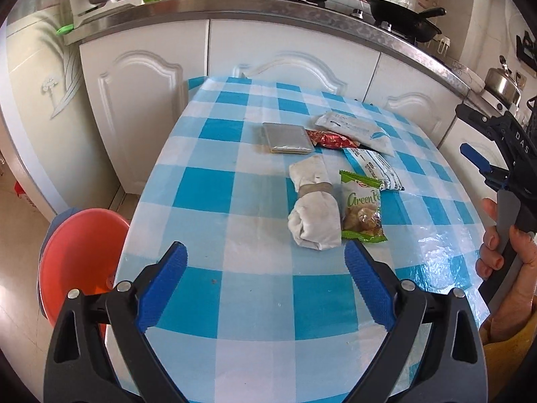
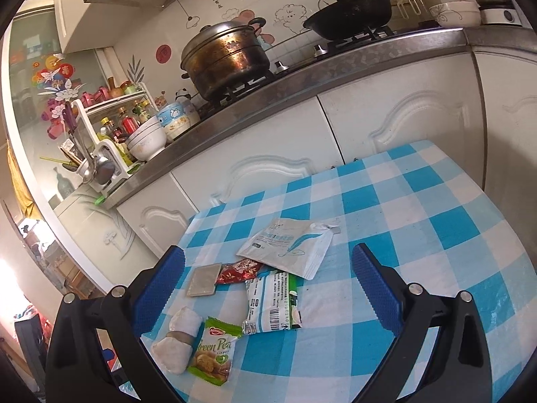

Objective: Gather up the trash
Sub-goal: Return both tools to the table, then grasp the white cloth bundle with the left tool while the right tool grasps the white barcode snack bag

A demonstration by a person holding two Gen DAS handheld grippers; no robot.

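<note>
- The left gripper (image 1: 266, 262) hovers low over the near part of the worktop (image 1: 235, 302), its blue ribbed fingers (image 1: 164, 288) spread wide with nothing between them.
- The right gripper (image 2: 268, 268) hangs above the litter, its fingers (image 2: 376, 288) likewise wide apart and empty; a hand (image 1: 503, 238) grips its grey handle at the edge of the left wrist view.
- The worktop wears a glossy oilcloth of blue and white checks.
- The trash lies in a loose cluster mid-worktop: a crumpled white paper roll (image 1: 313, 208) cinched by a tan band, touching a green-edged crinkly Green Peas packet (image 1: 360, 211).
- Beyond them lie a flat, square silver foil pouch (image 1: 285, 137), a red foil wrapper (image 1: 330, 140), a white barcode-printed packet (image 2: 272, 299), and a large flat white sachet (image 2: 288, 245) overlapping the red wrapper's end.
- A round orange plastic basin (image 1: 77, 262) sits below the worktop's left edge.
</note>
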